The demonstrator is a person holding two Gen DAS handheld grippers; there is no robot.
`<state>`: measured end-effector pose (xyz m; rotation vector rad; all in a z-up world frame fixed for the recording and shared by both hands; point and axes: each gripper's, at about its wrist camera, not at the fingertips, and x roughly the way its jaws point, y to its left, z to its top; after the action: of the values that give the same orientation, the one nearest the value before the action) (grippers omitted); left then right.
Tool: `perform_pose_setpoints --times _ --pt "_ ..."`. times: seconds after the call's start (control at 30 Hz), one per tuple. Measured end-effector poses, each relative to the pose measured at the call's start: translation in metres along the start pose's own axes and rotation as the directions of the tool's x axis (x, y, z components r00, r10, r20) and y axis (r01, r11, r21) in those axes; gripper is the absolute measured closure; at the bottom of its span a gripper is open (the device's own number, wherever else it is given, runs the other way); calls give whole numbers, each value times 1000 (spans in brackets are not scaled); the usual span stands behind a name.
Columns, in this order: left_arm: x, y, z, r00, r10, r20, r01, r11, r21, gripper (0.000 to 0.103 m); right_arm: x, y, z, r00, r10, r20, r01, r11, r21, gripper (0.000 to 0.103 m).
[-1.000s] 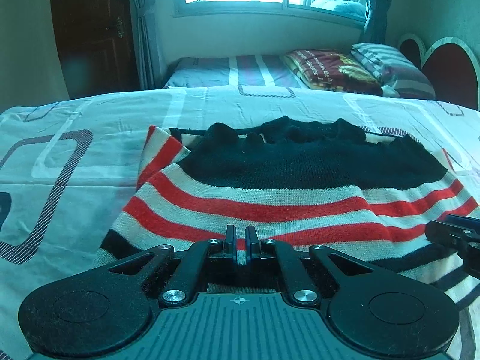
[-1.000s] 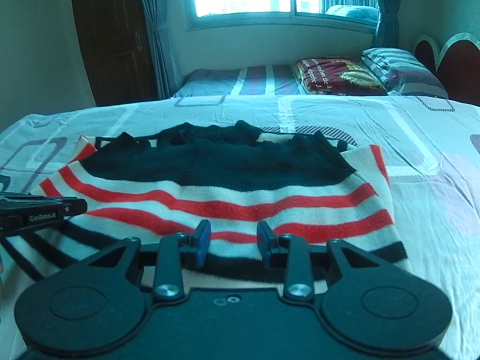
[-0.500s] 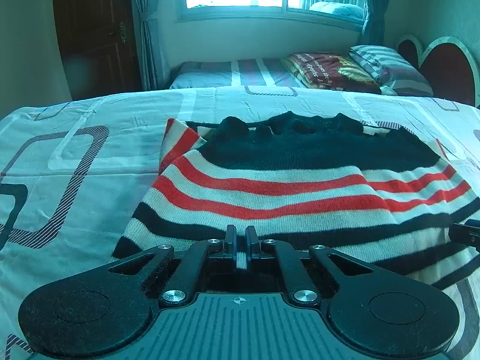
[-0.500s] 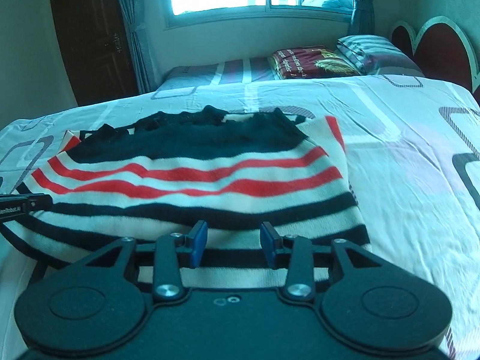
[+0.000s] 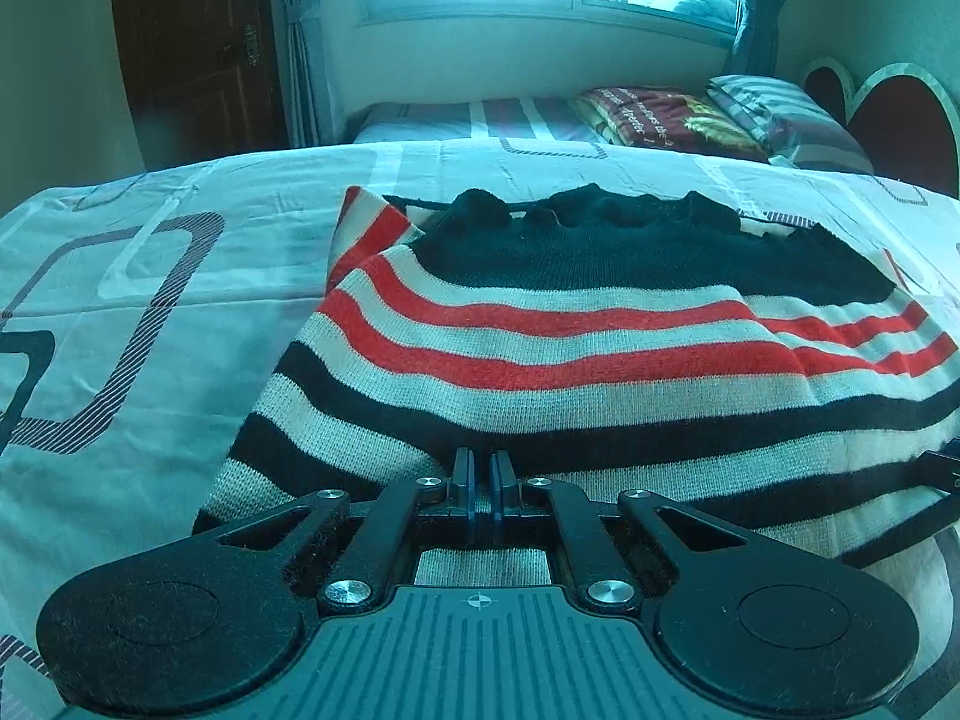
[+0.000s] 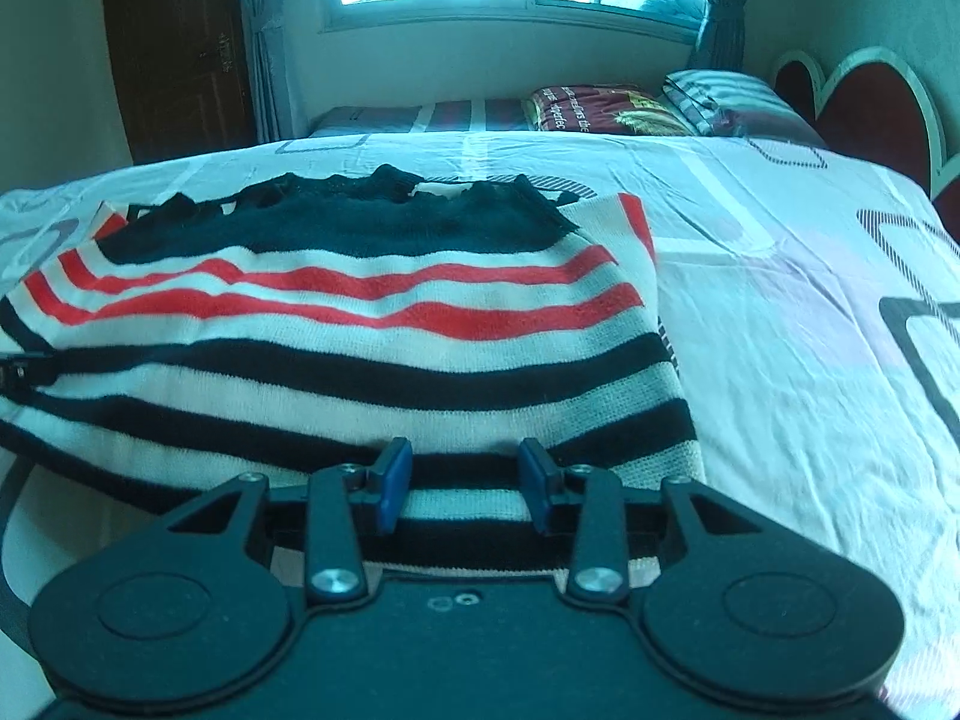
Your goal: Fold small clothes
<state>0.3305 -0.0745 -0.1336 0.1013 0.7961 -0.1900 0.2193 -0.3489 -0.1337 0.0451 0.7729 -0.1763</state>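
Note:
A knitted sweater (image 5: pixel 600 348) with black, white and red stripes lies on the bed, its black top part far from me. It also shows in the right wrist view (image 6: pixel 360 324). My left gripper (image 5: pixel 480 471) is shut on the sweater's near hem. My right gripper (image 6: pixel 465 468) is open, its blue pads (image 6: pixel 393 483) resting at the near hem further right. The right gripper's tip shows at the left view's right edge (image 5: pixel 945 468).
The bed sheet (image 6: pixel 810 312) is pale with dark rounded-square patterns. Behind it stands a second bed with a folded maroon blanket (image 5: pixel 666 120) and striped pillow (image 5: pixel 774 108). A heart-shaped headboard (image 6: pixel 864 102) is at right, a dark door (image 5: pixel 198 48) at left.
Both grippers have drawn back toward me along the sweater, from its red stripes to the near hem. The left stayed shut, the right stayed open.

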Motion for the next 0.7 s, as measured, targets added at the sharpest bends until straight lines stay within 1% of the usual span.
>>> perform_pose_setpoints --times 0.23,0.33,0.4,0.5,0.6,0.7 --pt "-17 5 -8 1000 10 -8 -10 1000 -16 97 -8 3 2 1000 0 -14 0 1000 0 64" --pt "-29 10 -12 1000 20 11 -20 999 -26 97 -21 3 4 1000 25 14 -25 999 29 62" --pt "-33 16 -13 999 30 13 -29 999 -36 97 -28 -1 4 999 11 33 -13 999 40 58" --pt "-37 26 -11 998 50 28 -48 998 -50 97 -33 -12 4 998 -21 54 18 998 64 56" --pt "-34 37 -4 996 80 35 -78 995 -69 97 -30 -28 7 997 -65 46 60 994 92 54" --pt "-24 44 6 997 79 25 -77 993 -85 97 -25 -46 17 996 -68 51 60 989 137 54"
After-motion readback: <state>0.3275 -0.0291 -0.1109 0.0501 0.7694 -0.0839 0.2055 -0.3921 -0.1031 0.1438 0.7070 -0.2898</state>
